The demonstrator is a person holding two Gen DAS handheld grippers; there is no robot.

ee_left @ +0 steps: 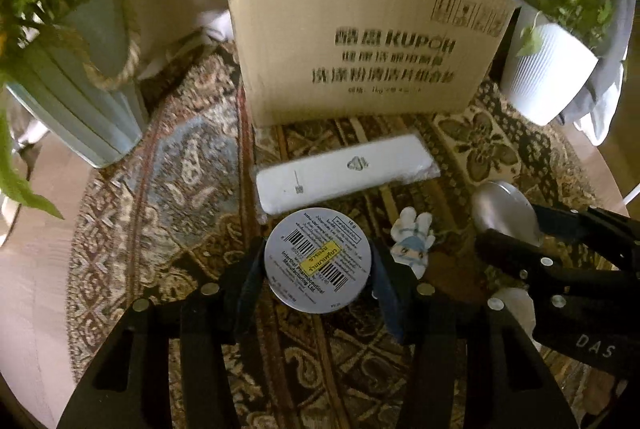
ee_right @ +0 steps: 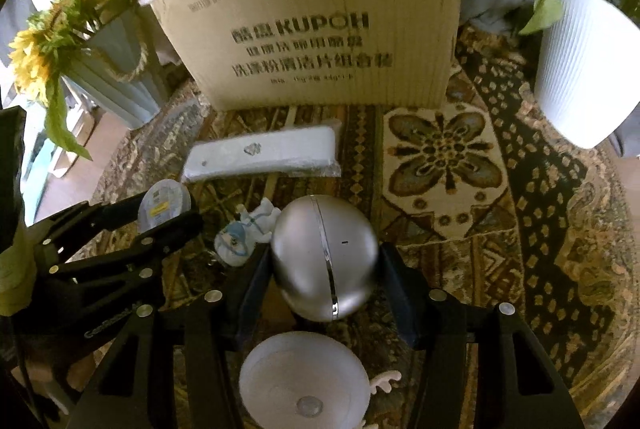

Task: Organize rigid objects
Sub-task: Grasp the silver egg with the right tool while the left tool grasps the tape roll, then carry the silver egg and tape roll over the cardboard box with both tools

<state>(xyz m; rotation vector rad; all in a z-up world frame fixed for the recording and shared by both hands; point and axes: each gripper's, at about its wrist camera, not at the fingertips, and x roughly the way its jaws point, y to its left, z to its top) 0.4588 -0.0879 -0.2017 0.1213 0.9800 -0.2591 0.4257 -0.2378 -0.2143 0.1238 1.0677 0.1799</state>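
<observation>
A: Tin [ee_left: 318, 260] — round, flat, labelled face up, centre of the left wrist view. Left gripper [ee_left: 318, 269] has its jaws closed on the rim, one pad each side.

B: Handling?

A: Rigid and probably light; the smooth metal edge may slip, so a hold across the widest part suits it.

B: Next item.

A: Silver ball [ee_right: 324, 263] — centre of the right wrist view, with a bright seam down its face. Right gripper [ee_right: 324, 269] has its jaws drawn in against both flanks. Likely hard, glossy and prone to rolling; best pinched at the widest girth.

B: Nearby?

A: White case [ee_left: 346, 173] in film wrap above the tin, small doll [ee_left: 414, 243] between the grippers, carton [ee_left: 360, 41] upright at the top, white dish [ee_right: 306, 381] at the bottom, on a rug [ee_right: 540, 229].
</observation>
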